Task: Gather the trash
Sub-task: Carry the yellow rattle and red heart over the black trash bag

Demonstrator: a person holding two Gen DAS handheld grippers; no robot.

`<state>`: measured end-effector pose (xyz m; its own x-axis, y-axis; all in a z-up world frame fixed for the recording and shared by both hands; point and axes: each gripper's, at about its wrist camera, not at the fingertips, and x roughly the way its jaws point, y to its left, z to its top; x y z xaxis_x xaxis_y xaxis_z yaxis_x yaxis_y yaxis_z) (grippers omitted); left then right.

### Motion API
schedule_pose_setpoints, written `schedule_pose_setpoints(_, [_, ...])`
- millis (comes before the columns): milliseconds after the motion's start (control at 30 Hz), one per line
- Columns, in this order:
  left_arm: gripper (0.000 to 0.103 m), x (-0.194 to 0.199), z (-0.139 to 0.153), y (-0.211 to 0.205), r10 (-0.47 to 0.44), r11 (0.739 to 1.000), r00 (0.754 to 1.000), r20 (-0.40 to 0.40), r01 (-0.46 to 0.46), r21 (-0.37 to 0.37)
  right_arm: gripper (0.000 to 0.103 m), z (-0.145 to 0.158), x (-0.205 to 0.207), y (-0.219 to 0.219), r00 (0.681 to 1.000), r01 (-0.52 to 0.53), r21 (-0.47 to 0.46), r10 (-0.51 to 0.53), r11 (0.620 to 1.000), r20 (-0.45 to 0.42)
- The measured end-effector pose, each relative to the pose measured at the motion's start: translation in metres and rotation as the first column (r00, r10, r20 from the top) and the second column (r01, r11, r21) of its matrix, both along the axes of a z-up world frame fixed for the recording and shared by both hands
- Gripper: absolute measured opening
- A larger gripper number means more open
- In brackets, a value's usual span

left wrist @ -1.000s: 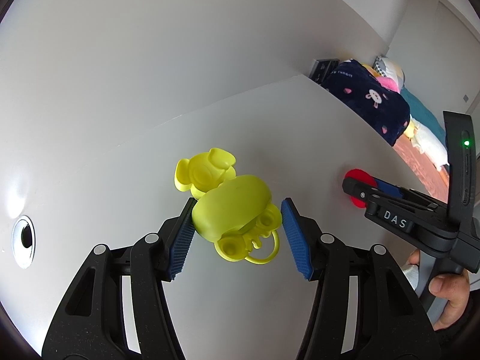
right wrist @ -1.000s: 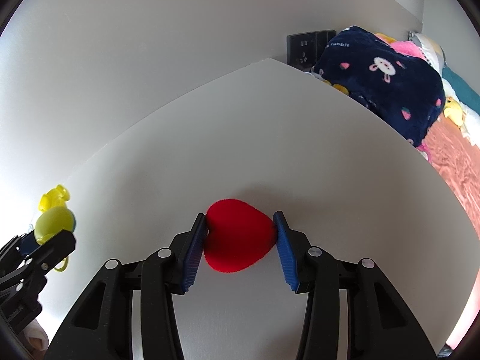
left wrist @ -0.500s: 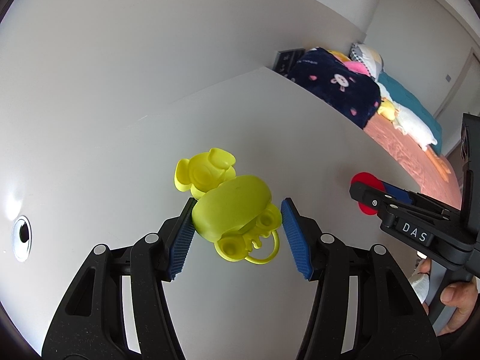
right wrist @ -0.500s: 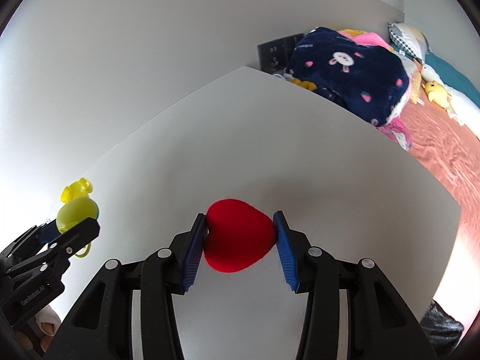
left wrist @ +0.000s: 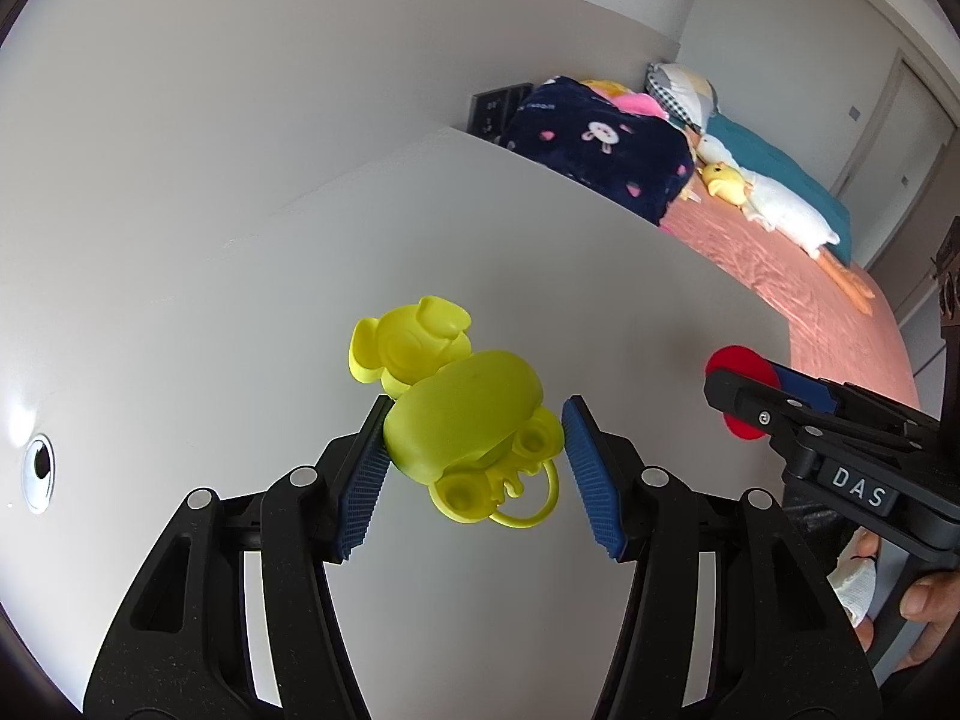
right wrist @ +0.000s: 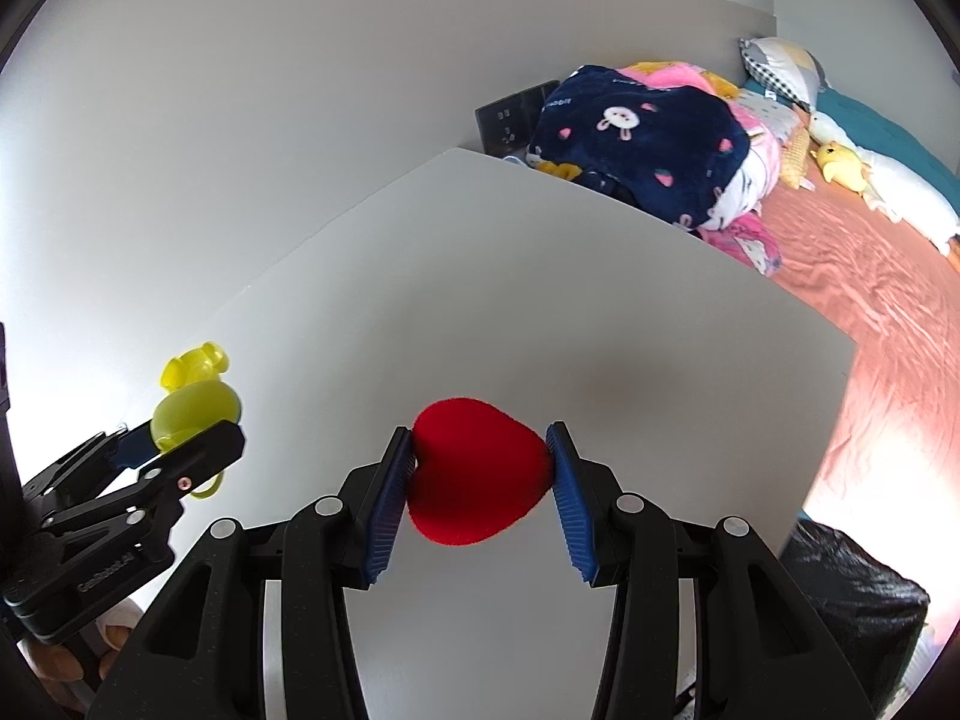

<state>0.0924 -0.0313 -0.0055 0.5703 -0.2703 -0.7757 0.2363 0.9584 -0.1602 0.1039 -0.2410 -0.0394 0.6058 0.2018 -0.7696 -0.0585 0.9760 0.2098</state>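
Note:
A yellow plastic toy (left wrist: 462, 420) with a mouse-shaped lid and a ring loop hangs above the white table (left wrist: 480, 252), clamped between the blue pads of my left gripper (left wrist: 474, 456). In the right wrist view a red felt heart (right wrist: 477, 471) is pinched between the pads of my right gripper (right wrist: 480, 471), also lifted off the table. Each gripper shows in the other's view: the right gripper (left wrist: 750, 399) with the red heart (left wrist: 735, 360) at the right edge, the left gripper (right wrist: 174, 444) with the yellow toy (right wrist: 192, 402) at the lower left.
A black trash bag (right wrist: 852, 588) sits below the table's right edge. Beyond the table lies a bed with a pink sheet (right wrist: 870, 276), a navy blanket (right wrist: 642, 138) and plush toys. A round cable hole (left wrist: 39, 471) marks the table's left side. A wall socket (right wrist: 510, 117) is behind.
Both grippers have swung to the right across the table and risen a little, carrying the toy and the heart. The bed fills more of both views, and the black bag has come into the right view.

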Motion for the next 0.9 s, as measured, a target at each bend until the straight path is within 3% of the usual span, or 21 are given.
schedule_pose_setpoints(900, [0.056, -0.037, 0.007, -0.102, -0.222, 0.975, 0.975, 0.012, 0.222, 0.016, 0.047, 0.012, -0.093, -0.088, 0.989, 0.148, 0.023, -0.149, 0.989, 0.022])
